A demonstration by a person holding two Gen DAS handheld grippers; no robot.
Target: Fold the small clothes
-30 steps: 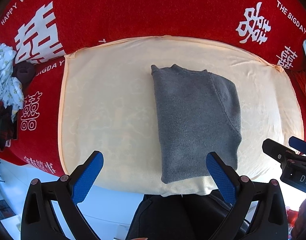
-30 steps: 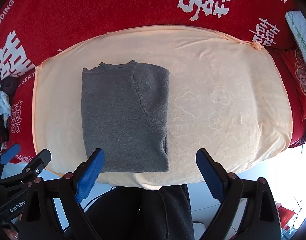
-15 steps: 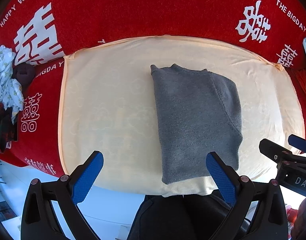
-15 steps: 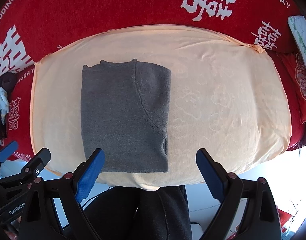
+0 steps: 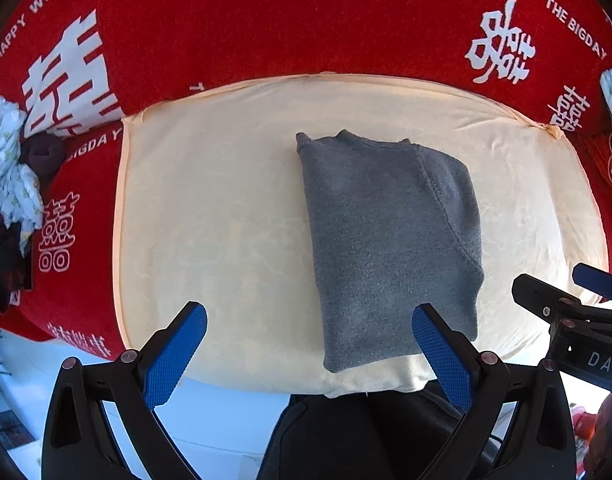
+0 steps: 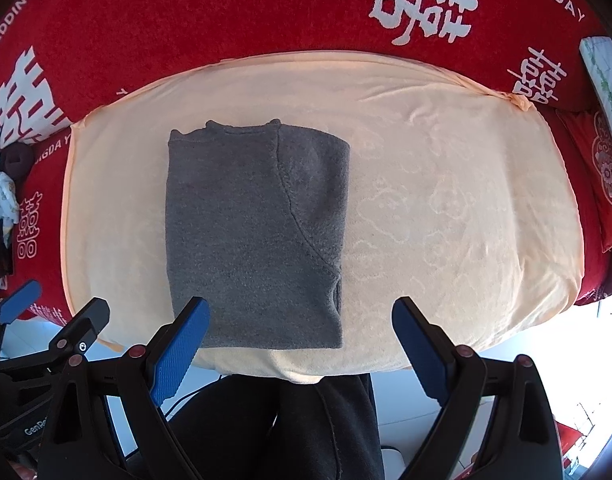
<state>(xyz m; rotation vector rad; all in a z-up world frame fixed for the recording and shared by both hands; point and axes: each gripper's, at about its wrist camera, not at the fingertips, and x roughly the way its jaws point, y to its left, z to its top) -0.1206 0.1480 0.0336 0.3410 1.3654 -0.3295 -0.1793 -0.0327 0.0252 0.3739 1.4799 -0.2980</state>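
Note:
A grey sweater (image 5: 389,240) lies folded into a tall rectangle, sleeves tucked in, on a pale yellow cushion (image 5: 210,208). It also shows in the right wrist view (image 6: 254,236), collar at the far end. My left gripper (image 5: 309,328) is open and empty, held above the cushion's near edge, its right finger over the sweater's hem. My right gripper (image 6: 302,324) is open and empty above the hem, its left finger (image 6: 182,344) over the sweater's lower left corner. Neither gripper touches the cloth.
The cushion (image 6: 465,208) rests on a red blanket (image 5: 266,20) with white characters. A heap of other clothes (image 5: 6,172) lies at the far left. A patterned pillow (image 6: 601,80) sits at the right edge. Dark trousers (image 6: 290,428) and white floor are below.
Both grippers have drifted slightly forward toward the sweater's near hem. The sweater has not moved and both grippers stay open.

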